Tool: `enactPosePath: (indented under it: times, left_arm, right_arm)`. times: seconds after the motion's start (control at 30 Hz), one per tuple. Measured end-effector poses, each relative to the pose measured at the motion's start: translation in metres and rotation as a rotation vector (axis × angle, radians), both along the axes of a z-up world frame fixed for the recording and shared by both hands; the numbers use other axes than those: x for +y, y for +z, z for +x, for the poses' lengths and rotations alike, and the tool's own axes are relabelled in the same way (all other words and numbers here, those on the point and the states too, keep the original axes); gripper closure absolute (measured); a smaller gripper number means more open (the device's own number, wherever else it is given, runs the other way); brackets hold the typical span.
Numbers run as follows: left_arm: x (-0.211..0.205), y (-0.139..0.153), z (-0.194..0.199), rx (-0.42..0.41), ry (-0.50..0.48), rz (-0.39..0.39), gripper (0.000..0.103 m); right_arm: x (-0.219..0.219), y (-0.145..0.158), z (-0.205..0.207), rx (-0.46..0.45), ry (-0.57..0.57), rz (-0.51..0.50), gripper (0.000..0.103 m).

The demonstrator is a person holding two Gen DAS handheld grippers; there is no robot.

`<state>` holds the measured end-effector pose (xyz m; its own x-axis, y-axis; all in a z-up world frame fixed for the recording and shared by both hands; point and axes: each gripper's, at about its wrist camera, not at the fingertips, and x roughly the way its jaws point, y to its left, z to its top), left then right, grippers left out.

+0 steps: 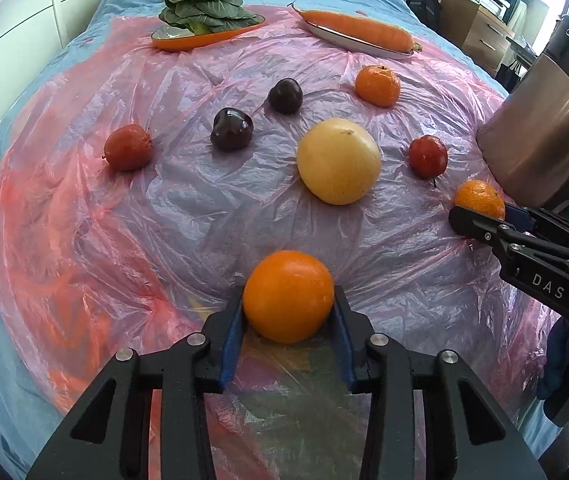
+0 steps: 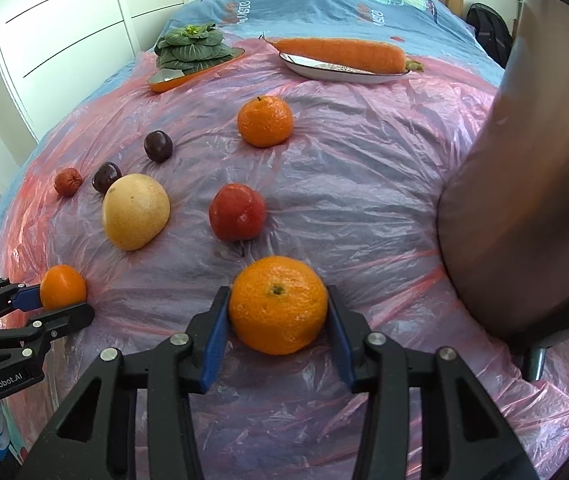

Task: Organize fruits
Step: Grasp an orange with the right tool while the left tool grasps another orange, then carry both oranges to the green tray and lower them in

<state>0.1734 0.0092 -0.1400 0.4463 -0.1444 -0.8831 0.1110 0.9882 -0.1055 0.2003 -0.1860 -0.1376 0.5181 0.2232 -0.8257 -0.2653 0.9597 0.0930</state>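
Blue pads of the left gripper (image 1: 289,314) pinch a smooth orange (image 1: 288,297) near the front; the right gripper (image 2: 278,312) clamps a mandarin (image 2: 278,305) further right; lift both straight up, squeezing gently, clear of the crinkled plastic sheet (image 1: 188,216).

The left hand-held gripper (image 1: 288,312) points steeply down, its blue pads (image 1: 231,340) pressed on either side of a smooth orange (image 1: 288,296). The right hand-held gripper (image 2: 278,312) tilts down likewise, its 2 pads closed against a mandarin (image 2: 278,304)
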Motion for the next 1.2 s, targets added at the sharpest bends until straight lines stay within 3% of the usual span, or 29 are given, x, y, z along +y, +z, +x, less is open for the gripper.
enactPosePath:
  times: [0.6, 0.93, 1.2]
  left_arm:
    - [0.004, 0.055, -0.053, -0.073, 0.027, -0.050, 0.068]
    - [-0.029, 0.084, -0.094, -0.091, -0.048, -0.072, 0.068]
    - [-0.091, 0.103, -0.120, -0.090, -0.184, -0.087, 0.068]
  right_arm:
    - [-0.005, 0.052, -0.061, -0.044, 0.016, 0.036, 0.050]
    - [-0.057, 0.065, -0.123, -0.045, -0.079, 0.048, 0.050]
    - [-0.127, 0.073, -0.166, -0.061, -0.220, 0.061, 0.050]
